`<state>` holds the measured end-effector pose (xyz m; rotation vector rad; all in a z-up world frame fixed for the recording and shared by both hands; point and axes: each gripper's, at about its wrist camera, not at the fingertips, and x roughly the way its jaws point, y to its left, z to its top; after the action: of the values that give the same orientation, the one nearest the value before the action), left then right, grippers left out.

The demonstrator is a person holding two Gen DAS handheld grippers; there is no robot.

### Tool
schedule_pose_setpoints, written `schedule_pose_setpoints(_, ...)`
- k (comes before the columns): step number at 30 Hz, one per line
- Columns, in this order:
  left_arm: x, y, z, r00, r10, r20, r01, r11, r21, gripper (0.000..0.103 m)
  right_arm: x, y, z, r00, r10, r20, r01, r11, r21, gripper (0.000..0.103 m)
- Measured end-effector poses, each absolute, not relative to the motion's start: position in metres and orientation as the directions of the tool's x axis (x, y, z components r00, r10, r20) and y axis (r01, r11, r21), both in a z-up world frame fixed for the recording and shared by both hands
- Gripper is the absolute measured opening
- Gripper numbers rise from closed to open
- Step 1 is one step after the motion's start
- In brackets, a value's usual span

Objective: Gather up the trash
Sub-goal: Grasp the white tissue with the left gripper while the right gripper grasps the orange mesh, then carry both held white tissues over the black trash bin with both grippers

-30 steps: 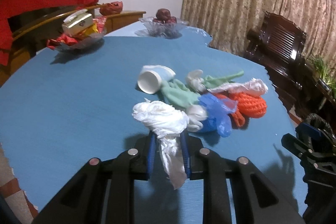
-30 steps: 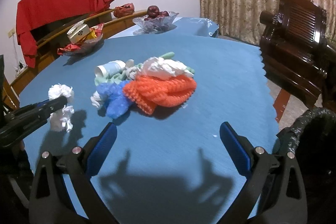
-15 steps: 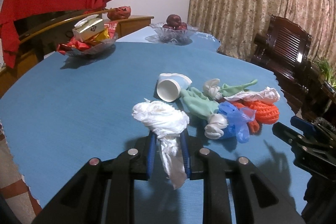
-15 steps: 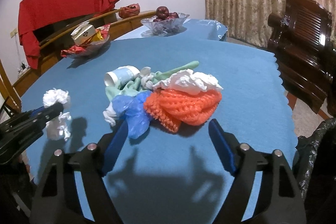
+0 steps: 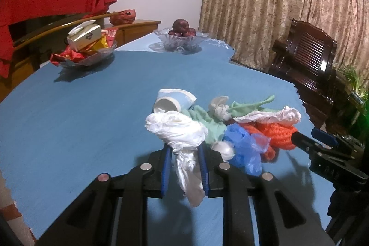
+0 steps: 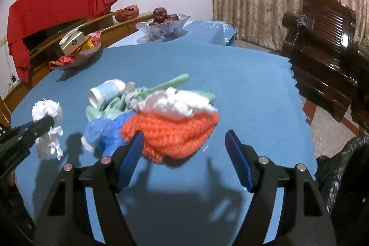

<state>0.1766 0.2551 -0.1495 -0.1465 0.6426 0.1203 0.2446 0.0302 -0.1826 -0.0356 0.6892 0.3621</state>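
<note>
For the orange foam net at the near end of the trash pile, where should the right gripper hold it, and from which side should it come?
Probably grip the orange foam net across its bulging near half, coming from the table's near edge. The right gripper, whose jaws have just been closing, already flanks it without touching. The white crumpled plastic lies on its far top, so stay low.

The white wad [image 5: 176, 128] covers part of the paper cup's [image 5: 175, 99] mouth, and the blue bag [image 5: 244, 146] hides the near end of the orange net [image 5: 276, 134]. In the right wrist view the net [image 6: 170, 130] and the white bag [image 6: 180, 103] lying on it are blurred. The black bin bag [image 6: 346, 167] is cut off by the frame's right edge.
</note>
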Motion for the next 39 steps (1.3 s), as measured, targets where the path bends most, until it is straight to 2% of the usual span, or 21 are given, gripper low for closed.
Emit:
schedule_pose_setpoints(7, 0.198, 0.25, -0.141, 0.807, 0.063, -0.587, -0.151, 0.983, -0.103, 0.022, 0.265, 0.042, -0.171, 0.722, 0.329, -0.608, -0.359, 0.93, 0.078, 0.067)
schedule_pose_setpoints(10, 0.202, 0.25, -0.139, 0.809, 0.065, -0.584, -0.154, 0.982, -0.105, 0.022, 0.275, 0.049, -0.175, 0.702, 0.331, -0.63, -0.373, 0.925, 0.07, 0.051)
schedule_pose_setpoints(12, 0.203, 0.25, -0.138, 0.809, 0.065, -0.584, -0.155, 0.982, -0.104, 0.022, 0.279, 0.051, -0.178, 0.685, 0.342, -0.643, -0.385, 0.92, 0.079, 0.035)
schedule_pose_setpoints(13, 0.203, 0.251, -0.138, 0.808, 0.065, -0.585, -0.155, 0.982, -0.105, 0.022, 0.279, 0.053, -0.179, 0.678, 0.346, -0.648, -0.391, 0.917, 0.08, 0.024)
schedule_pose_setpoints(14, 0.203, 0.251, -0.138, 0.808, 0.065, -0.586, -0.155, 0.982, -0.106, 0.022, 0.279, 0.054, -0.18, 0.666, 0.361, -0.652, -0.406, 0.909, 0.088, 0.019)
schedule_pose_setpoints(16, 0.204, 0.251, -0.138, 0.805, 0.065, -0.589, -0.158, 0.982, -0.107, 0.022, 0.277, 0.055, -0.18, 0.655, 0.383, -0.651, -0.427, 0.899, 0.1, 0.016)
schedule_pose_setpoints(27, 0.2, 0.24, -0.126, 0.813, 0.052, -0.58, -0.134, 0.986, -0.1, 0.022, 0.243, 0.034, -0.134, 0.708, 0.457, -0.539, -0.456, 0.878, 0.145, 0.014)
schedule_pose_setpoints(39, 0.184, 0.196, -0.107, 0.832, -0.012, -0.555, -0.055, 0.993, -0.103, 0.022, 0.205, -0.01, -0.111, 0.754, 0.392, -0.528, -0.388, 0.913, 0.124, 0.014)
